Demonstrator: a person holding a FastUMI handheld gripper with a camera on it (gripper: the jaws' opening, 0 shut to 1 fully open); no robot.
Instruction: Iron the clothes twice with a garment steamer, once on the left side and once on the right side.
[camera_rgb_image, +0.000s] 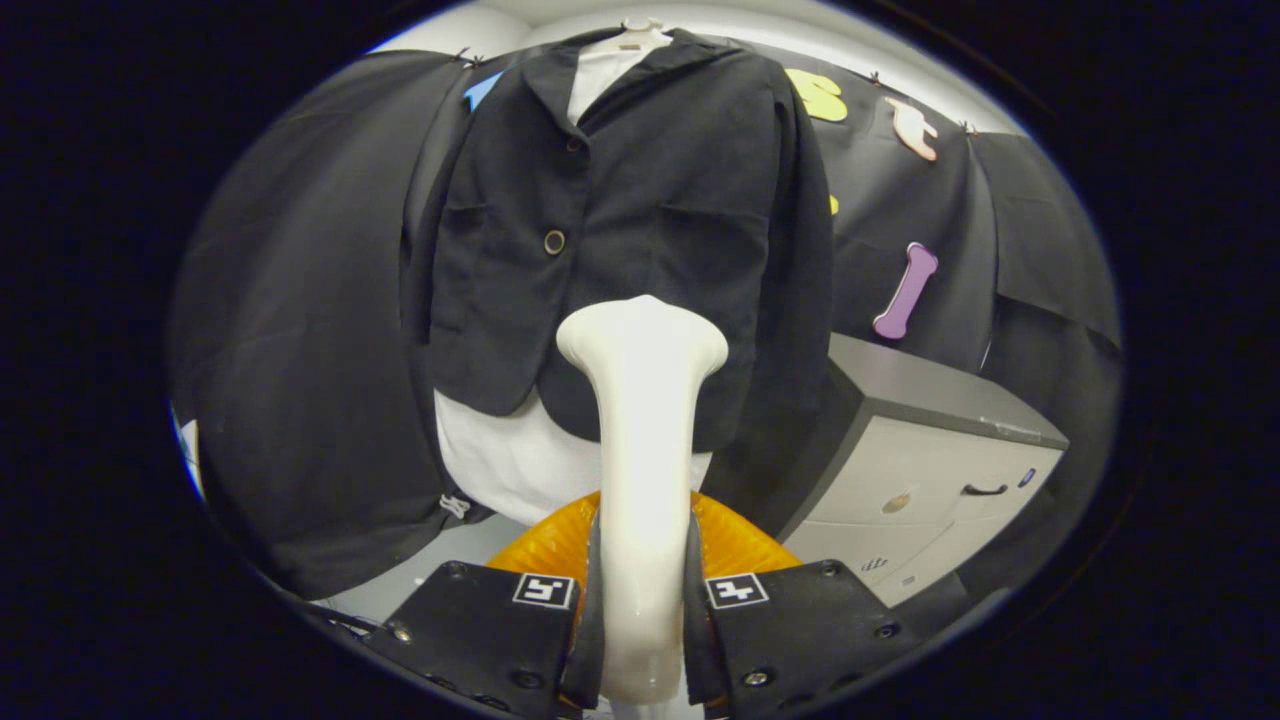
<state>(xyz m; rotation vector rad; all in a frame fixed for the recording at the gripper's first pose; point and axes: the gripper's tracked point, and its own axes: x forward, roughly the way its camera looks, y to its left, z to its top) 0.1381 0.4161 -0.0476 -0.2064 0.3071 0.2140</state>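
The gripper (641, 610) is clamped on the handle of one white garment steamer (642, 400) — both fingers press against its sides, and the handle rises from between them to a flared head at the top. That head sits right in front of the lower hem of one black jacket (620, 220), whether touching the cloth or just short of it I cannot tell. The jacket hangs on a hanger (640, 35) over one white shirt (510, 460), whose tail shows below the hem and whose collar shows at the neck. Two buttons are visible down the jacket's front — a small dark one up near the lapel and a ringed one (554, 241) lower down. An orange ribbed thing (735, 540) lies just beyond the fingers, behind the steamer's handle; what it is I cannot tell. Off to the right of the jacket stands one grey cabinet (930, 470) with a dark drawer handle on its front.
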